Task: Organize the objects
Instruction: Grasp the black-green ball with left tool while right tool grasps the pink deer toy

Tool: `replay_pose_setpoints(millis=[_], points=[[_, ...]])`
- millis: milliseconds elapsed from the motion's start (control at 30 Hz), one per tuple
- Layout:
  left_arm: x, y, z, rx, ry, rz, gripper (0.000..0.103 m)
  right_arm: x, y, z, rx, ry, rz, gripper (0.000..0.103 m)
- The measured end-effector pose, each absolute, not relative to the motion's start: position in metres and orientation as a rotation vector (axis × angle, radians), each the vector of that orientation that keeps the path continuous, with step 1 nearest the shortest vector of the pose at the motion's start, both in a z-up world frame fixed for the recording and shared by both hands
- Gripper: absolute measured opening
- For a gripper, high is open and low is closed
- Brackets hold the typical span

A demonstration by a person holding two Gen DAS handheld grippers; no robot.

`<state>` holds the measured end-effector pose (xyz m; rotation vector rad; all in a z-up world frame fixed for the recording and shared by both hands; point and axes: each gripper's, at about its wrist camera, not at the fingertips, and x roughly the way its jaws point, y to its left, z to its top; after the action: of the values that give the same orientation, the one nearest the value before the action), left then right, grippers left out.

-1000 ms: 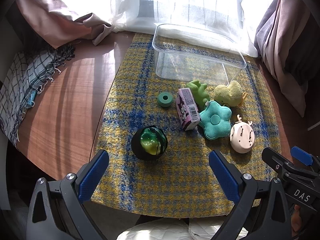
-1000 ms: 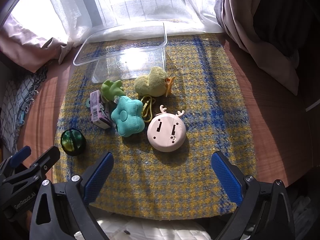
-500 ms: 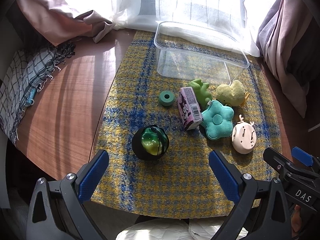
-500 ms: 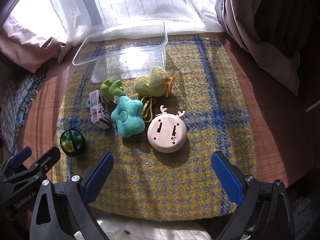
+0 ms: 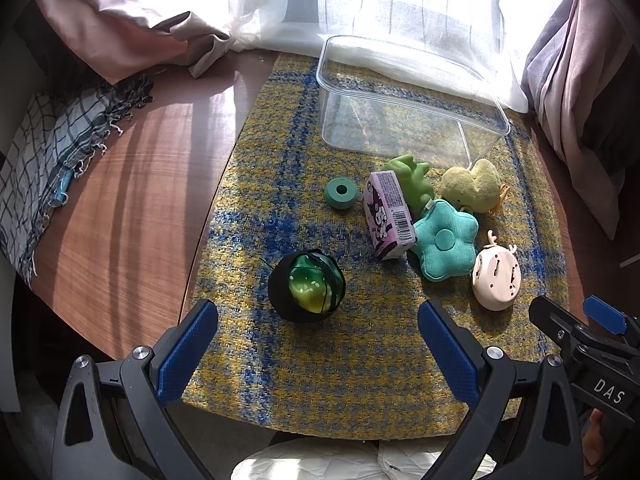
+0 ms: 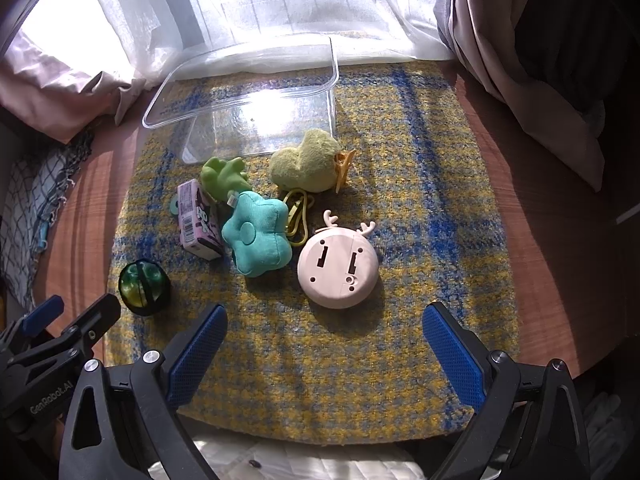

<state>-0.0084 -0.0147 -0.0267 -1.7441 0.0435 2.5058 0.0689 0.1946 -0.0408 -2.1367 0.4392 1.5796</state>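
On a yellow-blue plaid mat (image 5: 304, 360) lie a black-green ball (image 5: 306, 286) (image 6: 144, 287), a green ring (image 5: 340, 193), a purple box (image 5: 388, 216) (image 6: 199, 220), a green rubber toy (image 5: 412, 178) (image 6: 222, 176), a teal flower plush (image 5: 444, 240) (image 6: 256, 234), a yellow duck plush (image 5: 472, 186) (image 6: 306, 162) and a pink round deer case (image 5: 496, 276) (image 6: 338, 266). An empty clear plastic bin (image 5: 408, 120) (image 6: 244, 96) stands behind them. My left gripper (image 5: 318, 344) is open, just before the ball. My right gripper (image 6: 324, 344) is open, just before the pink case.
The mat lies on a round wooden table (image 5: 120, 184) (image 6: 560, 240). A checked cloth (image 5: 36, 168) hangs at the left edge. Curtains (image 5: 360, 8) (image 6: 540, 40) hang behind the bin and at the right.
Both grippers have crept slightly forward toward the objects. Nothing on the mat has moved; both stay open.
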Motion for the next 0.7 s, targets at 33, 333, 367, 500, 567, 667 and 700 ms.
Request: replay_pose_setpoints(millis=[33,333,367,500,567,667,700], points=[[-0.01,-0.015,-0.028,-1.75,0.043,2.503,0.102,0.069,0.195,-0.043,-2.138,0.445,1.574,0.099],[-0.021,-0.015,-0.047,-1.821,0.052,2.447,0.102,0.072,0.198,-0.064,-2.16,0.5,1.519,0.099],[-0.022,-0.015,-0.05,-1.831,0.056,2.439,0.102,0.073,0.199,-0.068,-2.167,0.508,1.507,0.099],[-0.029,-0.015,-0.062,-1.869,0.07,2.421,0.102,0.077,0.202,-0.084,-2.187,0.544,1.461,0.097],[-0.033,-0.016,-0.069,-1.892,0.071,2.41,0.102,0.078,0.204,-0.091,-2.188,0.561,1.44,0.097],[-0.038,-0.017,-0.079,-1.917,0.071,2.389,0.101,0.08,0.207,-0.103,-2.197,0.576,1.412,0.095],[-0.04,-0.016,-0.082,-1.922,0.075,2.388,0.101,0.08,0.207,-0.107,-2.183,0.585,1.401,0.095]])
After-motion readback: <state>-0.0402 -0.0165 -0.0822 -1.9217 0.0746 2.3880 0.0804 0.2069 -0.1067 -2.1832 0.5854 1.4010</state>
